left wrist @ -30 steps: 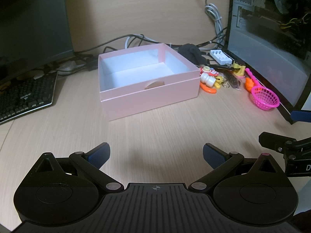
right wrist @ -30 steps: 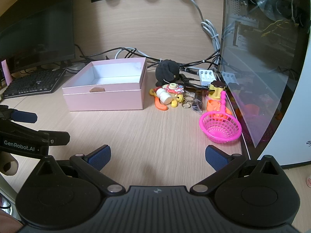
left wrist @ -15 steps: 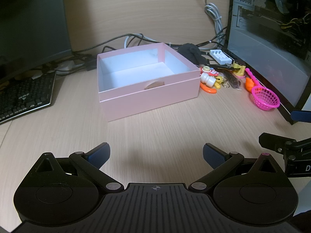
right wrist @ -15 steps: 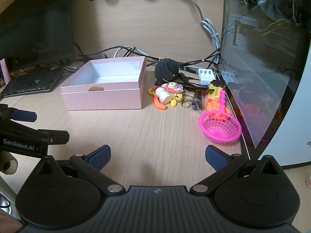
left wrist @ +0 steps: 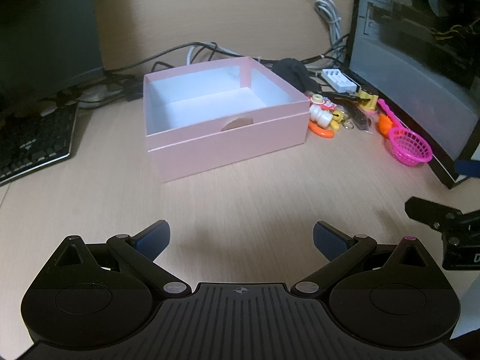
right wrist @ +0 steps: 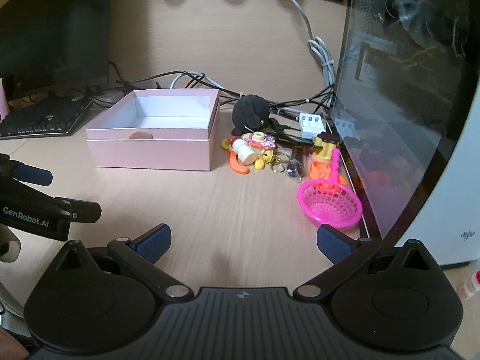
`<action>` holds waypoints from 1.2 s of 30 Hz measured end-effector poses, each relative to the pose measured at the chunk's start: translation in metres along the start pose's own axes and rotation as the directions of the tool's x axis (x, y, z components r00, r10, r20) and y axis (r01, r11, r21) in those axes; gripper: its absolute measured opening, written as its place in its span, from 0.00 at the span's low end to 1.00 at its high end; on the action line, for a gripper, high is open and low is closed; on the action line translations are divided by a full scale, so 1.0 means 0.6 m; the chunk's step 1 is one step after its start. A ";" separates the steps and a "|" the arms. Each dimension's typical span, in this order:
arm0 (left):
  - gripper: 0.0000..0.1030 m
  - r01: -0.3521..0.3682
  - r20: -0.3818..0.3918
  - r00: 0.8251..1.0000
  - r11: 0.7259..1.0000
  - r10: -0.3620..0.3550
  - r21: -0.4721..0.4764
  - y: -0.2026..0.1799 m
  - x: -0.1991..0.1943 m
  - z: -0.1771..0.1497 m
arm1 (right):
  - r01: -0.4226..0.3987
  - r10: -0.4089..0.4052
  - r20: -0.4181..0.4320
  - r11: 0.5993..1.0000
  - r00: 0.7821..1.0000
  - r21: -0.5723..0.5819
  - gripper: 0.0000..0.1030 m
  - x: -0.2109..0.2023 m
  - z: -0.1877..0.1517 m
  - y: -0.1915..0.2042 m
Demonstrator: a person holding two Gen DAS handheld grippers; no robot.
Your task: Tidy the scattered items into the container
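Observation:
An open pink box [left wrist: 231, 147] [right wrist: 150, 153] stands empty on the wooden desk. To its right lies a cluster of small items: a black plush toy [right wrist: 250, 114], a white and orange toy [right wrist: 244, 154] [left wrist: 322, 118], key rings [right wrist: 279, 166], a yellow figure [right wrist: 325, 147] and a pink toy net [right wrist: 330, 205] [left wrist: 409, 147]. My left gripper [left wrist: 240, 240] is open and empty, well short of the box. My right gripper [right wrist: 244, 240] is open and empty, short of the cluster, with the net just ahead of its right finger.
A PC case with a glass side [right wrist: 405, 90] borders the desk on the right. A keyboard [left wrist: 33, 144] lies at the left under a monitor [left wrist: 45, 30]. Cables [right wrist: 186, 79] and a white charger [right wrist: 313, 124] lie behind the box.
Both grippers have moved forward a little toward the box and the items; the right view is slightly blurred by motion. Both stay open and empty.

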State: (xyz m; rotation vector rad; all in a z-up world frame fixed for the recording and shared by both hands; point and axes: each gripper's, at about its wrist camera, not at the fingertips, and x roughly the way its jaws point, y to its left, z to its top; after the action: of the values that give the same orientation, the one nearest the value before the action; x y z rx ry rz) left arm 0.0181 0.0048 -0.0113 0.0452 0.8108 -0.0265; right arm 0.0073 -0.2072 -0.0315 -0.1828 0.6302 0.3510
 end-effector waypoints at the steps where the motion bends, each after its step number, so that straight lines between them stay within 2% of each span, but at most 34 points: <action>1: 1.00 0.003 -0.001 1.000 1.000 -0.003 0.004 0.001 0.001 0.002 | 0.006 -0.006 0.006 1.000 1.000 -0.008 1.00 0.001 0.002 0.002; 6: 1.00 0.018 -0.005 1.000 1.000 -0.018 0.000 0.006 0.006 0.014 | 0.063 -0.061 0.036 0.996 0.997 -0.064 1.00 0.011 0.014 0.009; 10: 1.00 0.027 0.009 1.000 1.000 -0.027 -0.001 0.009 0.004 0.023 | 0.170 -0.161 0.067 0.975 0.985 -0.147 1.00 0.032 0.021 0.010; 14: 1.00 0.030 -0.001 1.000 1.000 -0.030 -0.005 0.013 0.005 0.024 | 0.191 -0.186 0.043 0.960 0.982 -0.205 0.99 0.067 0.025 0.002; 18: 1.00 0.025 -0.006 1.000 1.000 -0.025 -0.018 0.020 0.005 0.024 | 0.230 -0.230 0.030 0.940 0.973 -0.251 0.94 0.107 0.029 -0.002; 19: 1.00 0.022 -0.006 1.000 1.000 -0.022 -0.021 0.022 0.005 0.024 | 0.232 -0.234 0.023 0.938 0.972 -0.257 0.92 0.116 0.029 -0.003; 21: 1.00 0.017 -0.007 1.000 1.000 -0.017 -0.026 0.026 0.004 0.023 | 0.243 -0.252 0.000 0.933 0.968 -0.264 0.73 0.137 0.030 -0.011; 23: 1.00 0.012 -0.009 1.000 0.999 -0.012 -0.033 0.030 0.002 0.021 | 0.262 -0.275 -0.011 0.926 0.961 -0.272 0.64 0.149 0.028 -0.017; 25: 1.00 0.008 -0.016 1.000 0.999 -0.009 -0.040 0.035 0.002 0.019 | 0.269 -0.283 -0.014 0.925 0.959 -0.269 0.64 0.153 0.028 -0.025; 27: 1.00 0.009 -0.024 1.000 0.999 -0.010 -0.046 0.038 0.002 0.016 | 0.268 -0.284 -0.024 0.927 0.958 -0.263 0.60 0.158 0.028 -0.032; 31: 1.00 0.012 -0.028 1.000 0.999 -0.013 -0.044 0.044 -0.002 0.010 | 0.196 -0.214 -0.098 0.967 0.972 -0.164 0.51 0.167 0.027 -0.052; 34: 1.00 0.010 -0.033 0.999 0.999 -0.011 -0.048 0.049 -0.004 0.006 | 0.074 -0.077 -0.141 0.997 0.987 -0.026 0.49 0.155 0.029 -0.054; 36: 1.00 -0.002 -0.036 0.999 0.998 0.000 -0.065 0.052 -0.005 0.004 | -0.028 0.034 -0.143 0.999 0.989 0.040 0.49 0.141 0.029 -0.044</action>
State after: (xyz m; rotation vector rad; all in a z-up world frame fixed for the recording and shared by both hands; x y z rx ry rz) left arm 0.0195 0.0358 -0.0066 -0.0150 0.8474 0.0017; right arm 0.0905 -0.2043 -0.0672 -0.1634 0.7817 0.3578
